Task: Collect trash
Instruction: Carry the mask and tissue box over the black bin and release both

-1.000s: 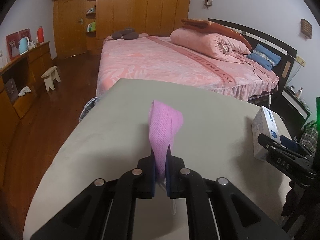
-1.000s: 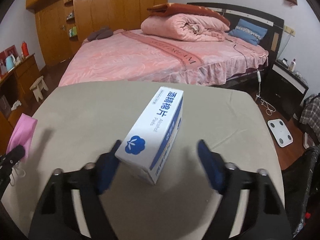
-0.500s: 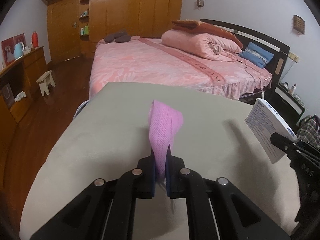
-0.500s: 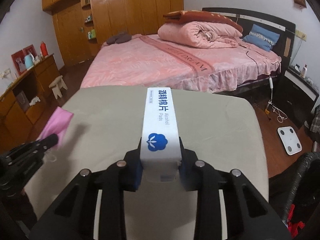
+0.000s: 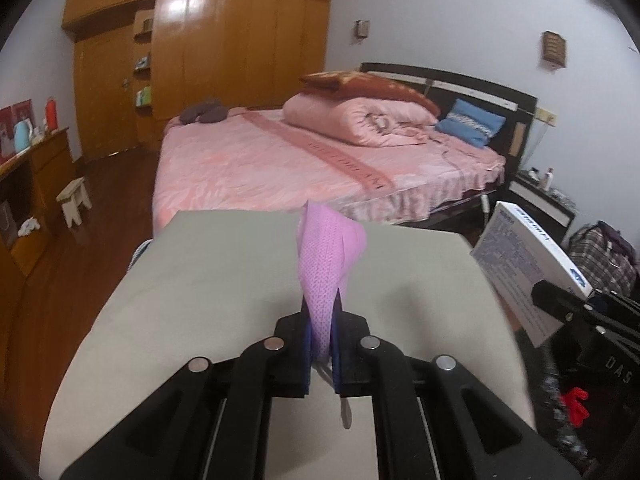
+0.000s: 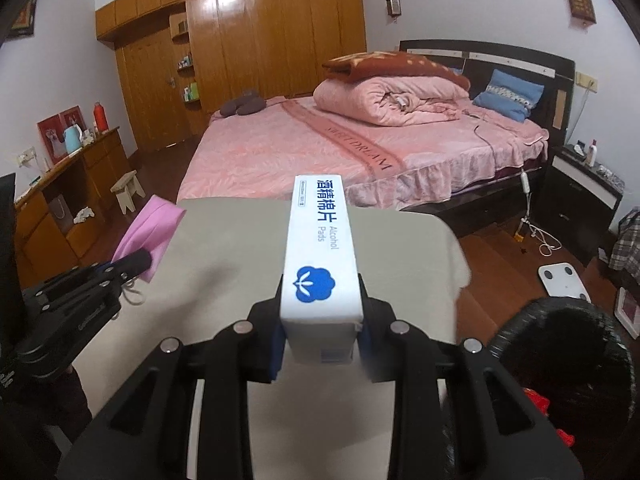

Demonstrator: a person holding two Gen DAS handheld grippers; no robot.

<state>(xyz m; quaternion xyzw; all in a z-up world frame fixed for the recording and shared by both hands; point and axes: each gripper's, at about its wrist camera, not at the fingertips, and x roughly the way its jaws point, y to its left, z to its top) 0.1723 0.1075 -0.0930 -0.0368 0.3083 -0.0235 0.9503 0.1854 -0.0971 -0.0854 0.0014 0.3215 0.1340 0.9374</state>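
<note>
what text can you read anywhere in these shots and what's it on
"酒精棉片" and "Alcohol Pads": top of the white box, held in the right gripper.
"SWEET DREAM", partly legible: band on the pink bedspread.
"DAS": right gripper's body, left wrist view.
Box's small print: too blurred.

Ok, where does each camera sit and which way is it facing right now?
Left wrist: on the left gripper, looking along its jaws across the grey table to the bed; jaws shut on the pink mask.
Right wrist: on the right gripper, same heading; jaws shut on the alcohol pads box, black bin lower right.
Shared: table, bed, both held items, each other's gripper.
</note>
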